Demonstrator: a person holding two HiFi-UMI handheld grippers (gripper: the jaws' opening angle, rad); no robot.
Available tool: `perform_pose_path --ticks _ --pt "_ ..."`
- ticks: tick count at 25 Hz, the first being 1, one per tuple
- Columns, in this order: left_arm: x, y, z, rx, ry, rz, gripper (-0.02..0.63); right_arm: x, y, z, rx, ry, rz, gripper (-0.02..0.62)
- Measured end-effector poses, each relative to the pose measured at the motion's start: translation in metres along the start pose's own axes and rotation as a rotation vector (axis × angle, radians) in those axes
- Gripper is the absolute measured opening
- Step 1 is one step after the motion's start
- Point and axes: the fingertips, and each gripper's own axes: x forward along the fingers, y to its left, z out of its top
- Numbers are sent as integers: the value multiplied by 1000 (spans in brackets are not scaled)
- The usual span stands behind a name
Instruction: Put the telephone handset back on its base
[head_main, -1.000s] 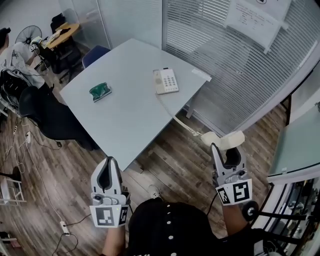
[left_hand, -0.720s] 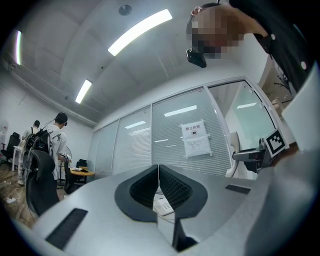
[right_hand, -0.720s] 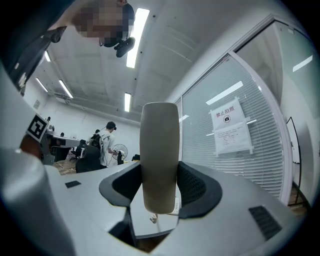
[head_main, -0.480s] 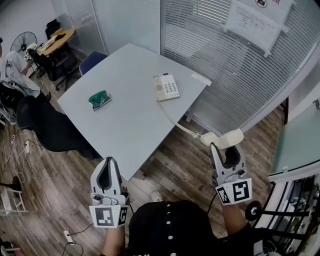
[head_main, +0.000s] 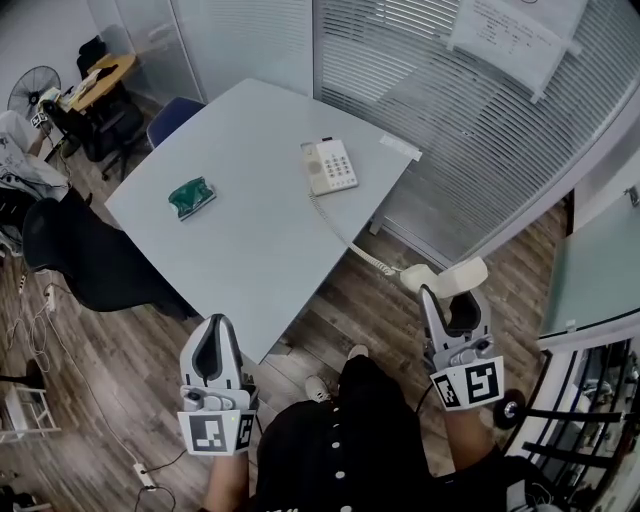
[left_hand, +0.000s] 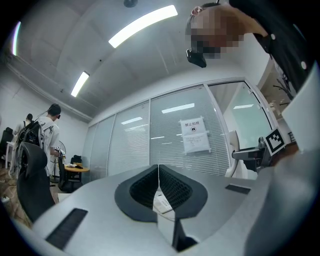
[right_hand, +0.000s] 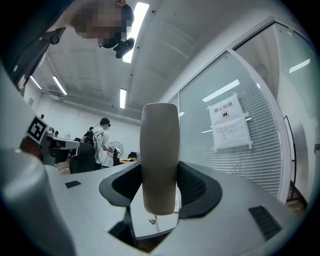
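Handset (head_main: 445, 277) sits clamped crosswise in the right gripper's (head_main: 454, 298) jaws, well short of the base (head_main: 330, 165), ready for carrying over; left gripper's (head_main: 214, 328) jaws are together, empty.

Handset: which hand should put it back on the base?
Right. The right tool clamps the handset, its cord running to the base ahead. The left tool is shut and empty.

Print on the telephone base (head_main: 329, 166) and the wall notice (head_main: 508, 38) is too small to read.
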Motion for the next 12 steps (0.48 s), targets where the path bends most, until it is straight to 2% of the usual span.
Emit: perform_pose_path --ticks 12 --pt "58 -11 -9 -4 3 7 18 52 -38 -11 10 4 26 233"
